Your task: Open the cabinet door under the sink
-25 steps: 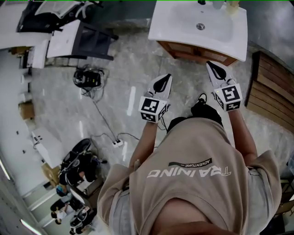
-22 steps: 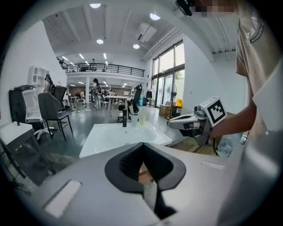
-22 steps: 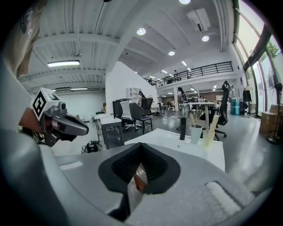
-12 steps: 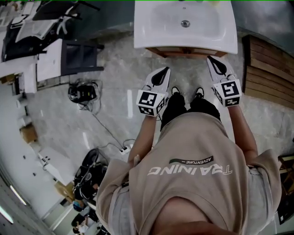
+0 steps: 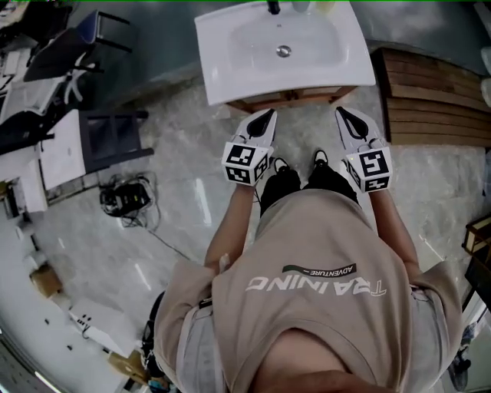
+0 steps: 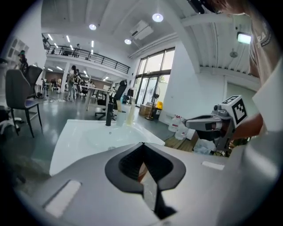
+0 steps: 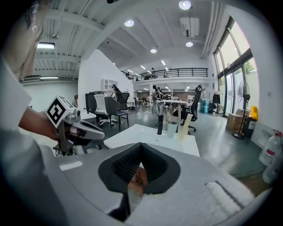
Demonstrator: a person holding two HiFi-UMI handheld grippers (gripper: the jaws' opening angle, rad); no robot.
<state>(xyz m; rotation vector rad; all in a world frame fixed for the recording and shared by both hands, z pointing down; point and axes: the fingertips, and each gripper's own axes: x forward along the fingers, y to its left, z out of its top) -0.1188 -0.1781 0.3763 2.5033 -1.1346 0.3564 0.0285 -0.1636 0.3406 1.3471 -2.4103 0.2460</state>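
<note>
Head view: sink (image 5: 230,65) at top centre, white, faucet (image 5: 273,8) on its far edge. Cabinet (image 5: 295,97) sits under it; only a thin wood strip of its front shows below the sink's near rim, so the door's state can't be read. Left gripper (image 5: 268,113) and right gripper (image 5: 340,112) are side by side, noses aimed at that strip, near it but not touching. Wood slats (image 5: 437,100) lie on the floor (image 5: 184,176) right of the sink.

Left gripper view: left gripper (image 6: 142,144) jaws clenched, tips meeting, nothing between them. A sliver of the brown cabinet (image 6: 142,171) shows through the gap behind the tips. Sink (image 6: 75,137) is ahead and just above, with the faucet (image 6: 108,116). Right gripper (image 6: 208,124) is off to the side, well apart.

Right gripper view: right gripper (image 7: 140,144) jaws also clenched, empty. Brown cabinet (image 7: 139,176) shows through the gap. Sink (image 7: 132,136) and faucet (image 7: 160,124) are ahead; left gripper (image 7: 86,129) alongside.
</note>
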